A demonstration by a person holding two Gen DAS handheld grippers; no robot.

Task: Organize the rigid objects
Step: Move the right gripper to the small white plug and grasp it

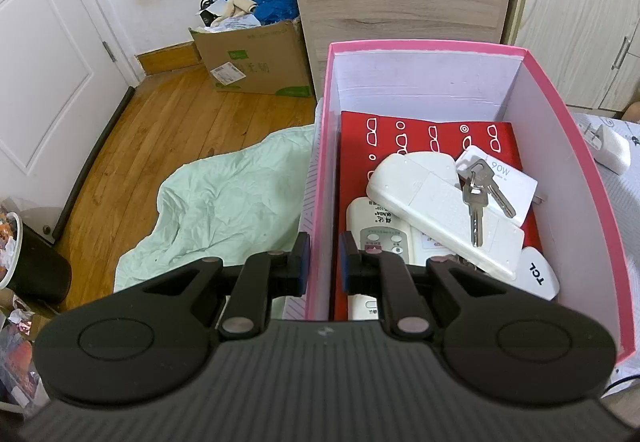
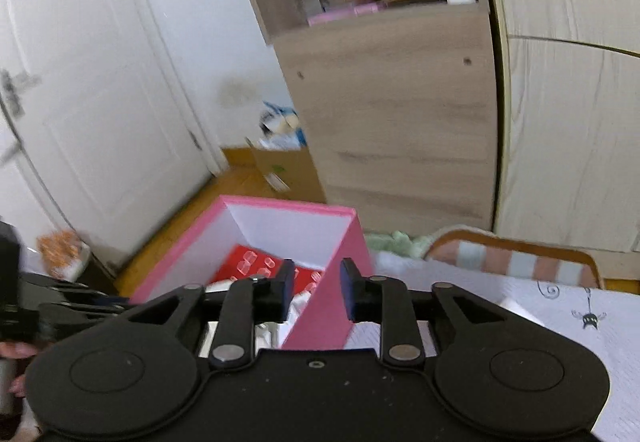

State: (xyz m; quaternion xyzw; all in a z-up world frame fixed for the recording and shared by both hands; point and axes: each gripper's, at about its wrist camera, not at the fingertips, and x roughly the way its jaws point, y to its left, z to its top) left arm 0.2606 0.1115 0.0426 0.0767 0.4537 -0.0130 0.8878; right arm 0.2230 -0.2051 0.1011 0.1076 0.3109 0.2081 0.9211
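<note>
Both hand-held grippers, left and right, clamp opposite walls of the pink box; carrying it level likely comes next.

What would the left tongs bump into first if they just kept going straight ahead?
Probably the pink box's left wall: the left tongs straddle it, one finger outside, one inside. The inside finger would likely touch the white remote next, though depth is hard to judge.
</note>
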